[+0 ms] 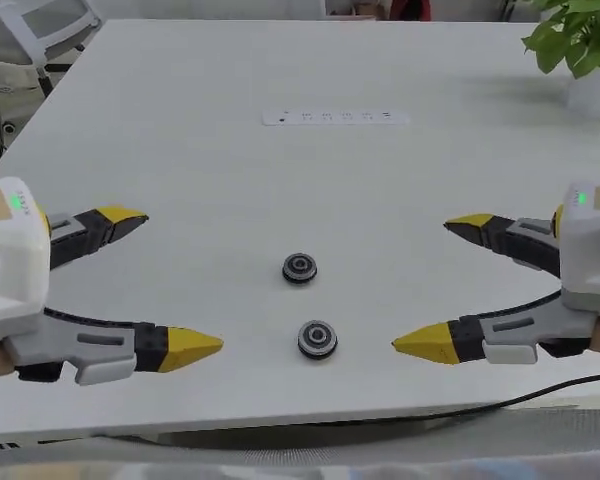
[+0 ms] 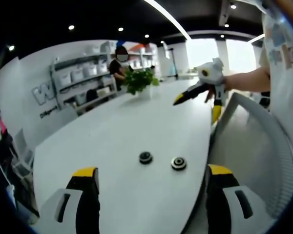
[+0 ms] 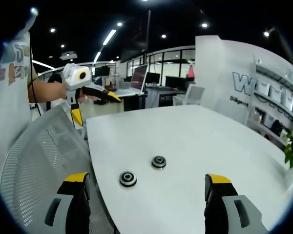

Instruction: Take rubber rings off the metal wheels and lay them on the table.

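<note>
Two small metal wheels with black rubber rings lie flat on the white table [image 1: 280,180]: the far wheel [image 1: 299,268] [image 2: 145,157] [image 3: 158,162] and the near wheel [image 1: 317,339] [image 2: 178,163] [image 3: 128,178]. My left gripper [image 1: 170,283] [image 2: 151,173] [image 3: 93,105] is open at the left of the wheels, apart from them, with nothing between its yellow-tipped fingers. My right gripper [image 1: 430,285] [image 3: 144,179] [image 2: 198,105] is open at the right, also holding nothing. Both wheels lie between the two grippers.
A white power strip [image 1: 336,118] lies farther back on the table. A potted green plant [image 1: 575,40] stands at the far right corner. A white mesh chair [image 3: 34,161] is at the near edge, and a dark cable [image 1: 540,392] runs along that edge.
</note>
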